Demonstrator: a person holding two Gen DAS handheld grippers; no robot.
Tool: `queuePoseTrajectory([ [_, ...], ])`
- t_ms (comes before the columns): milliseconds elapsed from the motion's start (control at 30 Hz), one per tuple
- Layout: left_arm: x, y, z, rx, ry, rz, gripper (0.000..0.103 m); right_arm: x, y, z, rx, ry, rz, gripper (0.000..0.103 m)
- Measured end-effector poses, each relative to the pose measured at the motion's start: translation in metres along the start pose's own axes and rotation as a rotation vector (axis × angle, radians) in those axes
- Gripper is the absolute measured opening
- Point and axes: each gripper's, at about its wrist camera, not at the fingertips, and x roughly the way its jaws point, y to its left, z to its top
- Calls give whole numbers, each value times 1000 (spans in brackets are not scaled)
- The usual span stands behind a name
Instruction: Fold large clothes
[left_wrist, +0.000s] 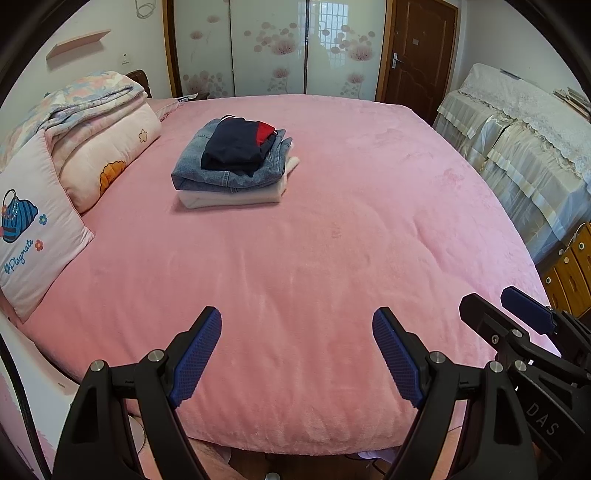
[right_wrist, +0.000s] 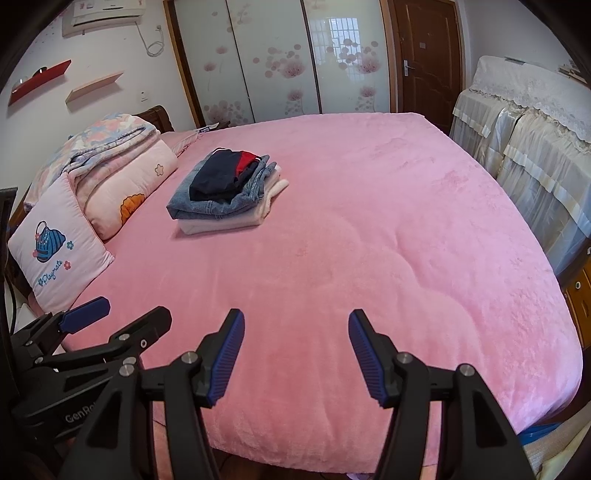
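The right wrist view alone shows a wall-mounted air conditioner (right_wrist: 105, 13) with its dangling cord and a red shelf (right_wrist: 38, 81) high to the left of the right hand-held gripper (right_wrist: 296, 356), and it catches the left hand-held gripper from the side at its lower left. The left wrist view instead shows more of the wooden drawers (left_wrist: 570, 273) to the right of the left hand-held gripper (left_wrist: 296, 356), and the right tool intruding at its lower right edge. Both views share the pink bed (left_wrist: 332, 240), the flowered sliding wardrobe doors (left_wrist: 269, 48), the brown door (left_wrist: 421, 55) and the lace-covered furniture (left_wrist: 524, 147) on the right. Each hand-held gripper hangs over the near edge of the bed with its blue-padded fingers spread apart and nothing between them; the left one stands somewhat wider than the right. The stack of folded clothes (left_wrist: 236, 166) lies well ahead of both tools and a little to their left, far from the fingers, on the far half of the bed. It is a neat pile: a white garment at the bottom, folded blue denim over it, and a dark navy piece with a red patch on top, its edges roughly squared. Left of the stack sit a folded floral quilt (left_wrist: 99, 125) and a pink pillow (left_wrist: 37, 229) printed with a blue bag.
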Motion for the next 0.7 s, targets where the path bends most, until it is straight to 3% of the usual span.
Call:
queuePoseTrajectory([
  [700, 2, 0, -4, -6, 16, 1, 83, 0, -1, 0, 6, 4, 1, 59],
])
